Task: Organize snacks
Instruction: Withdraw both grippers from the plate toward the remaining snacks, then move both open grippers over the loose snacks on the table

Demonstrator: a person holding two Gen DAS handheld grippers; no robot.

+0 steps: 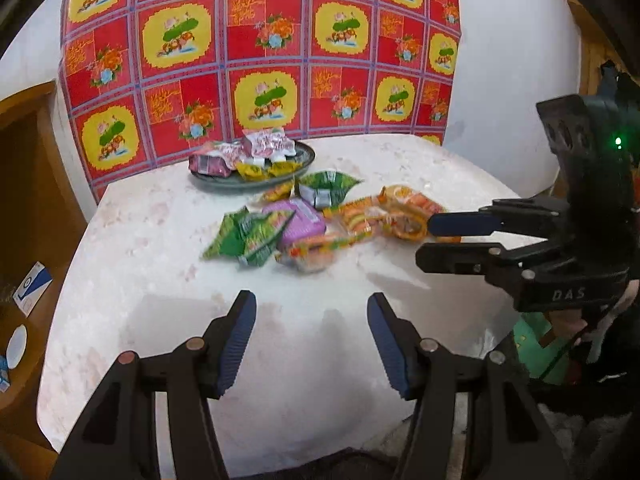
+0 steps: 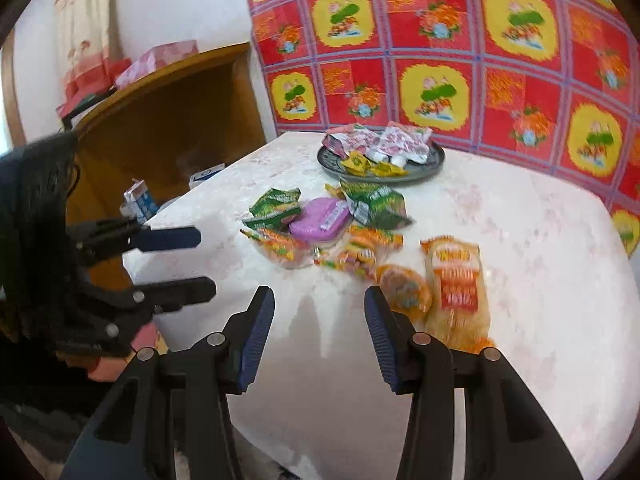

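A pile of snack packets lies mid-table: green packets [image 1: 240, 238] [image 2: 376, 204], a purple packet [image 1: 300, 224] [image 2: 320, 218], and orange packets [image 1: 400, 216] [image 2: 456, 280]. A dark plate [image 1: 306, 158] [image 2: 436, 164] at the back holds pink-white and yellow packets. My left gripper [image 1: 312, 340] is open and empty above the near table; it also shows in the right wrist view [image 2: 204, 262]. My right gripper [image 2: 320, 332] is open and empty, just short of the orange packets; it also shows in the left wrist view [image 1: 424, 242].
The white marbled table [image 1: 160, 280] [image 2: 540, 240] stands against a wall with a red and yellow patterned cloth [image 1: 260, 60] [image 2: 440, 60]. A wooden shelf unit [image 2: 168, 120] with boxes stands to the left of the table.
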